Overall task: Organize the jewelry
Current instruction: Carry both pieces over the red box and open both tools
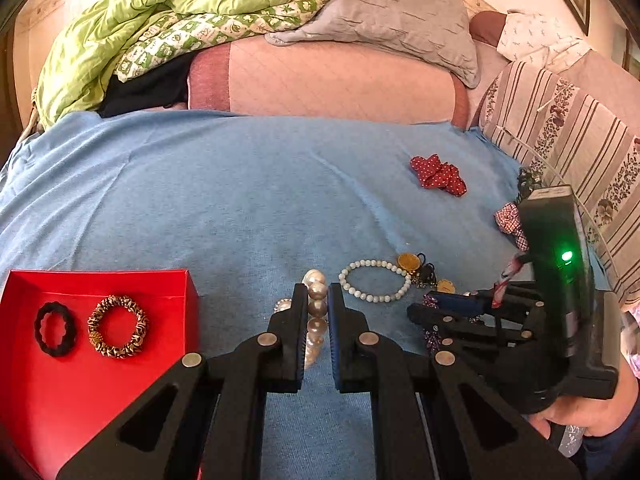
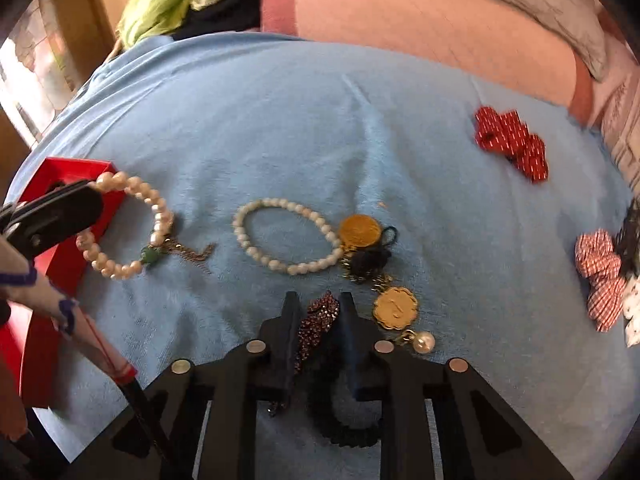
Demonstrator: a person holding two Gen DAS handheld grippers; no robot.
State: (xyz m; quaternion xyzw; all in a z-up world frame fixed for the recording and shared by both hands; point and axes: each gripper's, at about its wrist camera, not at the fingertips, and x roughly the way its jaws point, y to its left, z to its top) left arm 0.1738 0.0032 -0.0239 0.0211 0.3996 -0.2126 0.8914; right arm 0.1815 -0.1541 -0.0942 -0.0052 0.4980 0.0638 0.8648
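My left gripper (image 1: pixel 318 294) is shut on a large-pearl bracelet (image 1: pixel 316 308), also seen in the right wrist view (image 2: pixel 132 224), held beside the red box (image 1: pixel 52 368). The box holds a black hair tie (image 1: pixel 55 329) and a leopard scrunchie (image 1: pixel 118 326). My right gripper (image 2: pixel 318 304) is shut on a dark sparkly beaded piece (image 2: pixel 318 320) low over the blue blanket (image 1: pixel 200 200). A small white bead bracelet (image 2: pixel 288 236) and gold coin charms (image 2: pixel 394 307) lie just ahead of it.
A red polka-dot scrunchie (image 2: pixel 512 142) lies far right on the blanket. A red gingham scrunchie (image 2: pixel 600 276) lies at the right edge. A black hair tie (image 2: pixel 344 412) lies under the right gripper. Pillows and a green quilt (image 1: pixel 160 20) are behind.
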